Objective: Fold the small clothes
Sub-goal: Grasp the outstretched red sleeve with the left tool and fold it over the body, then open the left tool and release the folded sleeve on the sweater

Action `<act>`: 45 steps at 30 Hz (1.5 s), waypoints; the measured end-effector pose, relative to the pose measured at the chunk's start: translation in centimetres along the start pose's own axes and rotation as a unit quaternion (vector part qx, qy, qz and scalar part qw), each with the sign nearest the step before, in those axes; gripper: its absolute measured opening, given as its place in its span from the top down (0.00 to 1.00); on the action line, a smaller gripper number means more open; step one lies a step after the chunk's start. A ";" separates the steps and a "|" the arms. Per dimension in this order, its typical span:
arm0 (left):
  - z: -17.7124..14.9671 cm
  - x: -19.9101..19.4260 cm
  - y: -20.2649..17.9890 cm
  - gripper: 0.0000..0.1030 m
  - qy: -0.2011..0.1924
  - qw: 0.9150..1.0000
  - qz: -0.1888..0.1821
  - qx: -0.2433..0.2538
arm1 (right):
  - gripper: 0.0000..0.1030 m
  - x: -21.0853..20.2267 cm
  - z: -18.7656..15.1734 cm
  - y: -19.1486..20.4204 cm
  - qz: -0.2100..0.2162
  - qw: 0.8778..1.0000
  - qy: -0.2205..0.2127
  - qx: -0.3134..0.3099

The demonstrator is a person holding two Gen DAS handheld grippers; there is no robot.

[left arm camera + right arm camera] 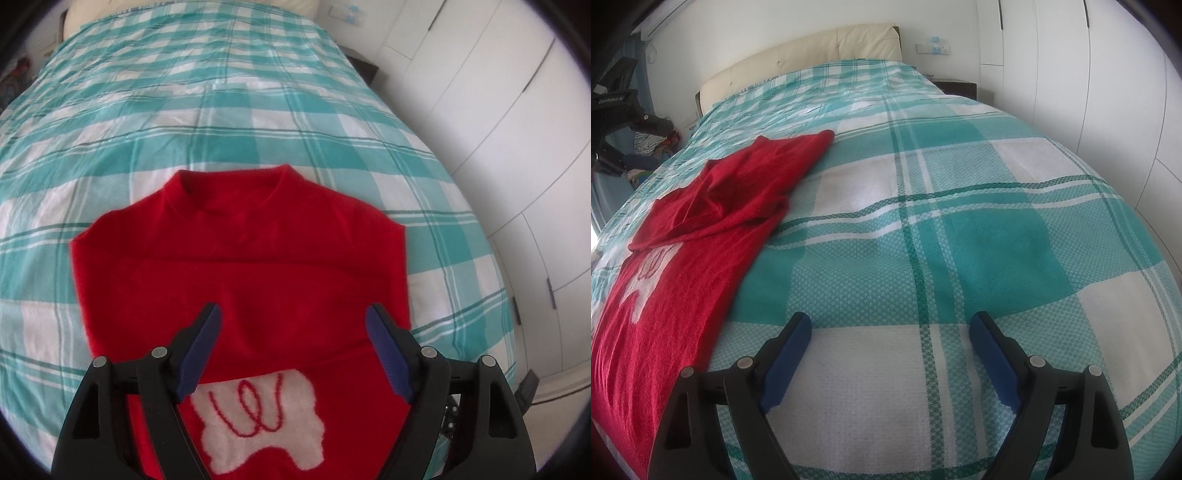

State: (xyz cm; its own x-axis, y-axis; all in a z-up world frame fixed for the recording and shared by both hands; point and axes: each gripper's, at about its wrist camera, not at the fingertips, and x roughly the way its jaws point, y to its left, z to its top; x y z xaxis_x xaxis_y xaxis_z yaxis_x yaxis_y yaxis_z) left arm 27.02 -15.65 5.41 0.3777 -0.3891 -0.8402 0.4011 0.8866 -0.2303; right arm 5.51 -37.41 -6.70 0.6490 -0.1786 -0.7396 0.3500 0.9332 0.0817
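A small red knitted sweater [240, 266] lies flat on the bed, neck away from me, sleeves folded in across the body. A white patch with red scribble [258, 417] shows on its front. My left gripper [293, 314] is open and empty, hovering over the sweater's lower middle. In the right wrist view the sweater [701, 236] lies to the left with a sleeve folded over it. My right gripper [890, 321] is open and empty, over bare bedspread to the right of the sweater.
The bed has a teal and white checked bedspread [960, 221] and a cream headboard [812, 48]. White wardrobe doors [498, 110] stand along the right side. A dark nightstand [956, 86] sits by the headboard. Clutter and dark gear [624, 122] are at the far left.
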 end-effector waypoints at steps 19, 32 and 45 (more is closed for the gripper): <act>-13.1 -8.9 12.4 0.09 -0.116 0.967 0.227 -0.018 | 0.14 0.1 -0.2 0.4 -0.013 1.000 -0.004 -0.013; -18.3 -9.5 13.3 0.07 -0.061 0.985 0.160 -0.024 | 0.14 -3.0 -0.2 0.9 0.020 1.000 -0.009 0.001; -28.3 -7.6 8.8 0.45 0.039 0.999 0.038 0.003 | 0.39 -8.4 -8.6 5.1 0.243 0.956 0.148 0.067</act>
State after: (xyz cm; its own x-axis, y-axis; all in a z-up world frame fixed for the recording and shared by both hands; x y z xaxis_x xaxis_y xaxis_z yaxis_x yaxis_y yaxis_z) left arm 4.10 2.21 -4.17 0.3410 -0.2996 -0.8910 0.3783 0.9115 -0.1617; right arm -3.99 -28.47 -5.79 0.5437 0.3818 -0.7475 0.1516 0.8313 0.5348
